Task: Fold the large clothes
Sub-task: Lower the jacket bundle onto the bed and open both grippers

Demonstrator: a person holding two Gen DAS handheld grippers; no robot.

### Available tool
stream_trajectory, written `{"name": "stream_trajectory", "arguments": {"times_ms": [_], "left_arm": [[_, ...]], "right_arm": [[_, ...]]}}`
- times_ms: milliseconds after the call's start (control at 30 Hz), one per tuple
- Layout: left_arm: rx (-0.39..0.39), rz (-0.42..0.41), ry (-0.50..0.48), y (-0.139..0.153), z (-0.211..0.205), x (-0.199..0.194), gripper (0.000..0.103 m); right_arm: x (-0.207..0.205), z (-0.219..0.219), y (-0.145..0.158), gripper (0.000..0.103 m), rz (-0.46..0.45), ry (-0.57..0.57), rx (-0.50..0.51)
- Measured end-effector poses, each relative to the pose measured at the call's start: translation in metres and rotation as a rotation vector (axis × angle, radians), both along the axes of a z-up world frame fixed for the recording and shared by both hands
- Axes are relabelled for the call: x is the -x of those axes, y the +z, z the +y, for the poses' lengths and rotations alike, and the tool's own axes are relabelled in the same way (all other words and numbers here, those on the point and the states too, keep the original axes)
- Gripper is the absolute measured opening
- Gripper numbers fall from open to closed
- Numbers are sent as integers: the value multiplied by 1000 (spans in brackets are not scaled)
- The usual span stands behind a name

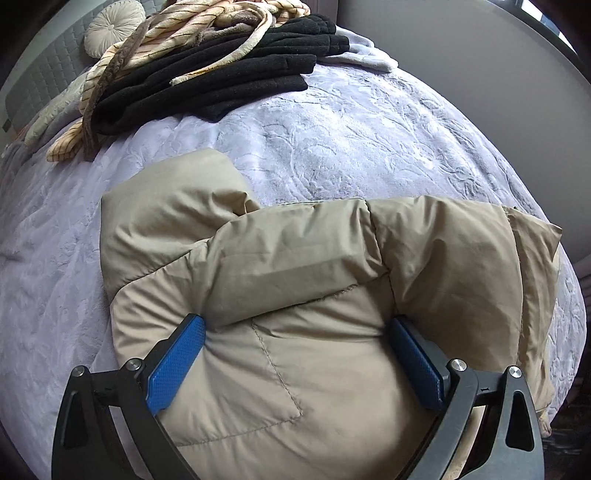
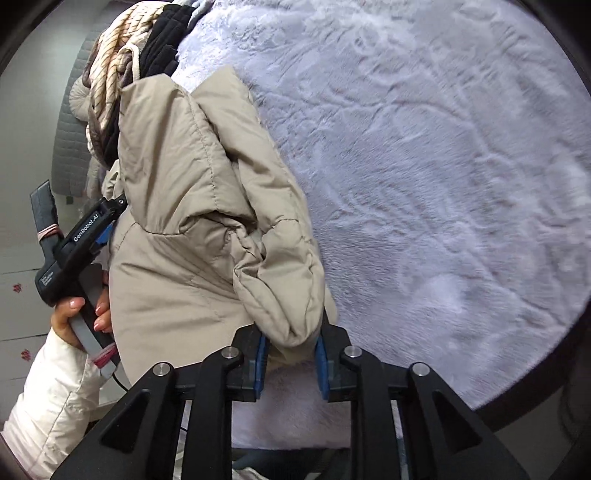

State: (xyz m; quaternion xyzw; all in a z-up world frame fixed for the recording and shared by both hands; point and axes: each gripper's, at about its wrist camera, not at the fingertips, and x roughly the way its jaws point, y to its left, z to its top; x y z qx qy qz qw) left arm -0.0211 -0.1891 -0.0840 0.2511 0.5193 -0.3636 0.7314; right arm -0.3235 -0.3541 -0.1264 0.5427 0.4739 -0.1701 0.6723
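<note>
Beige puffer jacket (image 1: pixel 295 280) lies folded on bed w/ lilac fleece cover (image 1: pixel 351 147).

L wrist view: left tool (image 1: pixel 295 354) is spread wide, blue pads (image 1: pixel 177 362) either side of jacket's padded body, nothing clamped. Black clothes (image 1: pixel 229 81) and striped blanket (image 1: pixel 177 33) are piled at far end. R wrist view: right tool (image 2: pixel 291 363) is narrowly open, sleeve cuff (image 2: pixel 291 321) between pads, grip can't tell. Hand (image 2: pixel 79 317) w/ white sleeve (image 2: pixel 55 398) holds left tool's handle at jacket's left edge.
</note>
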Motion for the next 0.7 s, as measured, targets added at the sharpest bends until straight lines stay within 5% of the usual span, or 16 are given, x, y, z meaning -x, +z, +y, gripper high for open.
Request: {"name": "stream_trajectory", "arguments": {"times_ms": [200, 333, 500, 700], "left_arm": [[2, -8, 11, 1, 3, 0, 100], [-9, -8, 35, 10, 7, -2, 100], [-24, 11, 77, 31, 25, -2, 100], [-34, 63, 127, 49, 61, 2, 100]], "right_arm": [[15, -14, 48, 24, -54, -66, 94], [-20, -11, 69, 24, -91, 59, 180], [-68, 15, 39, 24, 42, 249, 234], [-76, 11, -8, 24, 86, 256, 140]]}}
